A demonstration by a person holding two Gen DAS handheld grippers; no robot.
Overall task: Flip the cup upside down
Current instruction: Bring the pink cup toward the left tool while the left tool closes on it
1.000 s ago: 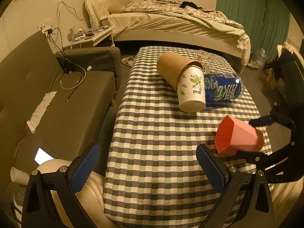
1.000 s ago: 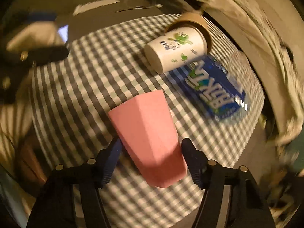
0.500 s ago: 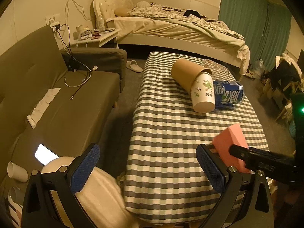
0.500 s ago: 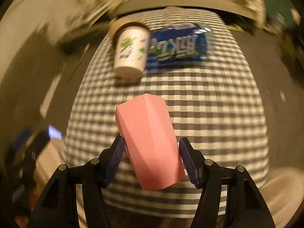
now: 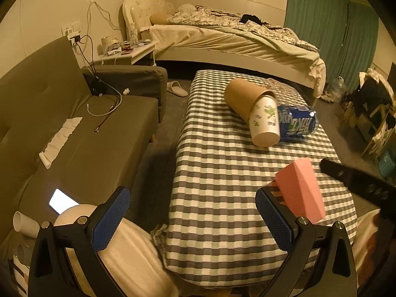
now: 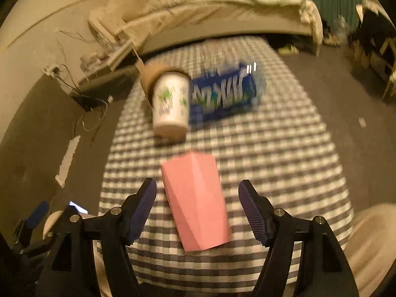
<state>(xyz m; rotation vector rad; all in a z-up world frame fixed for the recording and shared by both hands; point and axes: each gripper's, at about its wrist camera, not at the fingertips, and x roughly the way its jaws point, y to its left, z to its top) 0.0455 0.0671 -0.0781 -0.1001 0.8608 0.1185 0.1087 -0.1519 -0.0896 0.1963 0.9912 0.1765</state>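
The pink faceted cup (image 6: pixel 196 203) stands upside down near the front right of the checked table (image 6: pixel 272 153), wide end down and leaning a little; it also shows in the left wrist view (image 5: pixel 300 189). My right gripper (image 6: pixel 198 205) is open around it, jaws clear of both sides. My left gripper (image 5: pixel 193 219) is open and empty, hovering past the table's front left corner; its right finger (image 5: pixel 272 220) overlaps the cup in view.
A white printed paper cup (image 5: pixel 264 123) lies nested in a brown cup (image 5: pixel 243 97) next to a blue bottle (image 5: pixel 297 122) at mid-table. A grey sofa (image 5: pixel 81 138) with a lit phone (image 5: pixel 63 200) is left. A bed (image 5: pixel 235 42) stands behind.
My right gripper turned the pink cup over, set it down and opened its jaws off it. The left gripper drew back and left from the table.
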